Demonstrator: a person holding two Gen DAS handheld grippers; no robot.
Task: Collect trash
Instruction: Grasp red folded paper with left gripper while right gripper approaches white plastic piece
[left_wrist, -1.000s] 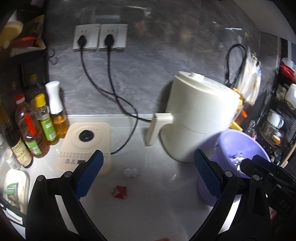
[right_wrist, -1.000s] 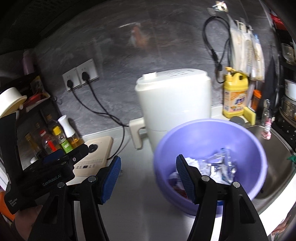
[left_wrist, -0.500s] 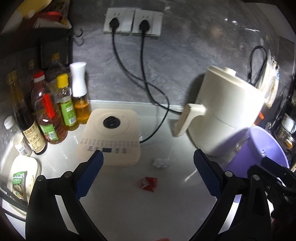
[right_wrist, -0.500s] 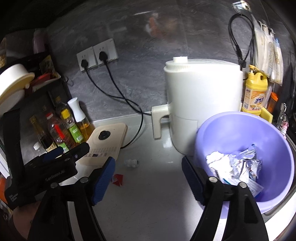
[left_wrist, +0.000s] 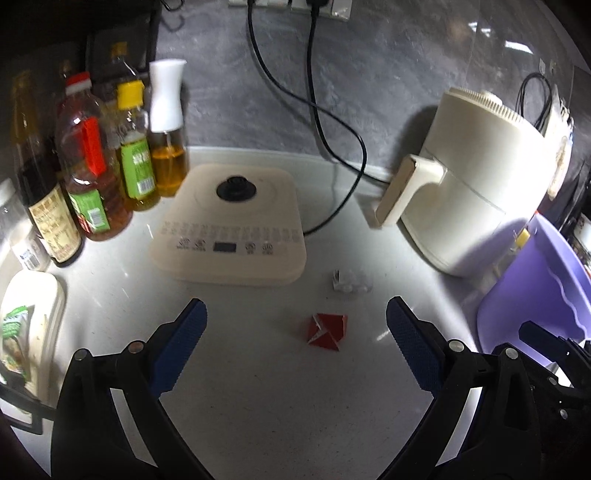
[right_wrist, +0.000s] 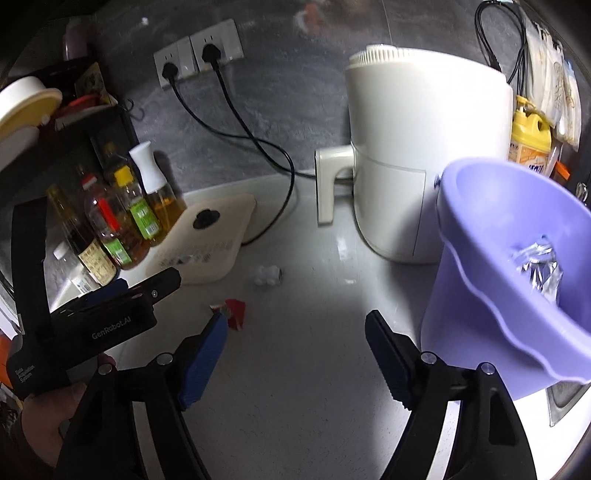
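Both tongs stand wide open, holding nothing: the left tongs (left_wrist: 295, 325) hover over the pale speckled table (left_wrist: 258, 406), the right tongs (right_wrist: 295, 332) beside them. A red wrapper (left_wrist: 327, 330) lies mid-table, a crumpled clear scrap (left_wrist: 351, 282) just behind it. Toward the grey stone back wall (left_wrist: 388, 74) sit a cream appliance base (left_wrist: 232, 225), oil bottles (left_wrist: 110, 158) at the left edge and a white air fryer (left_wrist: 469, 184). At the right edge, a purple bin (right_wrist: 509, 280) holds foil trash (right_wrist: 539, 266).
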